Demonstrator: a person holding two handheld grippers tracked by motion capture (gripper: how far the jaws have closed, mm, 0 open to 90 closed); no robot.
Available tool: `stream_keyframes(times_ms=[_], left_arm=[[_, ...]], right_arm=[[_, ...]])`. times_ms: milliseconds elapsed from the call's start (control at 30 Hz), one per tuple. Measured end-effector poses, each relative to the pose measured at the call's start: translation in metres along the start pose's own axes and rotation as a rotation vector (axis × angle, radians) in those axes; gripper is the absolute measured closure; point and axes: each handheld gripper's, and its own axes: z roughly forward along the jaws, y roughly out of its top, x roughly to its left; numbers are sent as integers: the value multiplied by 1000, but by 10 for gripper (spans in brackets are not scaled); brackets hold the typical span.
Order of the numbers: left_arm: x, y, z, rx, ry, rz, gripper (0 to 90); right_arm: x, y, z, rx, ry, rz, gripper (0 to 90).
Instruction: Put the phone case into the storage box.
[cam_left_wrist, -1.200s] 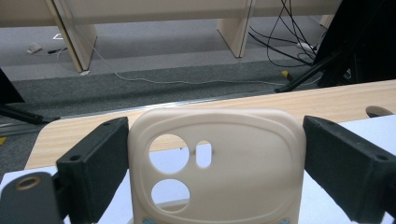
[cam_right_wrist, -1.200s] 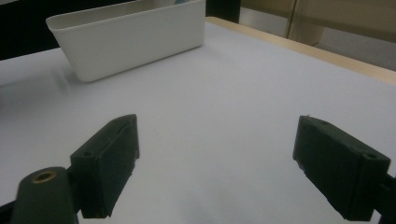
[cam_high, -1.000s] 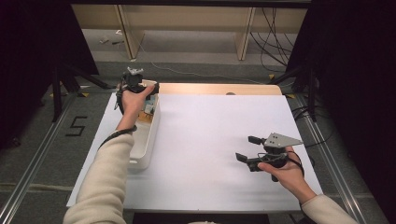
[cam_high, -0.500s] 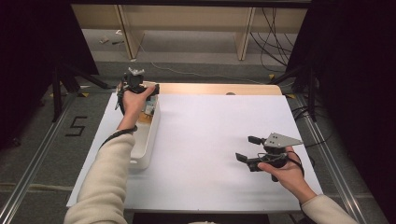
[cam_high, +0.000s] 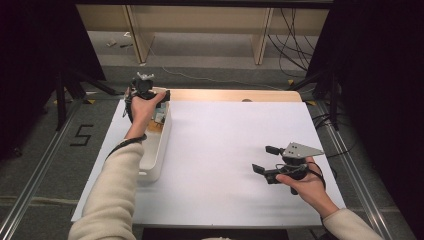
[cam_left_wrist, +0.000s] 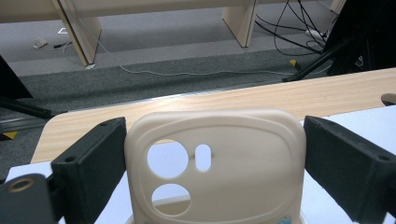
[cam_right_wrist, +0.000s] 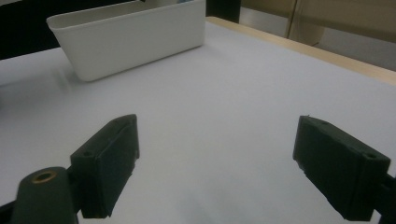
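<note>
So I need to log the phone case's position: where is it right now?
In the left gripper view the cream phone case stands between the left gripper jaws; the high view puts that gripper over the white bin's far end, at the table's left.

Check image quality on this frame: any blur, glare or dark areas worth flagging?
High view: the white table cover is evenly lit, the black curtains at both sides go fully dark. Left gripper view: the cream phone case between the jaws is close and slightly soft, the floor cables behind it sharp. Right gripper view: the jaws are soft-edged, the white bin mildly blurred, no glare.
</note>
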Motion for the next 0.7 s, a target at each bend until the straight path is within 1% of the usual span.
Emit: stream_keyframes(times_ms=[33,100,333,600,700], left_arm=[[1,-1,0,5,3,4,78],[2,-2,1,12,-2,-5,70],[4,-4,2,18,-2,-5,48],[3,-1,-1,13,-38,-18,1],[3,0,-3,12,-41,-18,0]], right_arm=[[0,0,0,0,0,0,155],[0,0,0,0,0,0,156],[0,0,0,1,2,0,156],[-1,0,1,1,3,2,155],[0,0,1,1,3,2,156]])
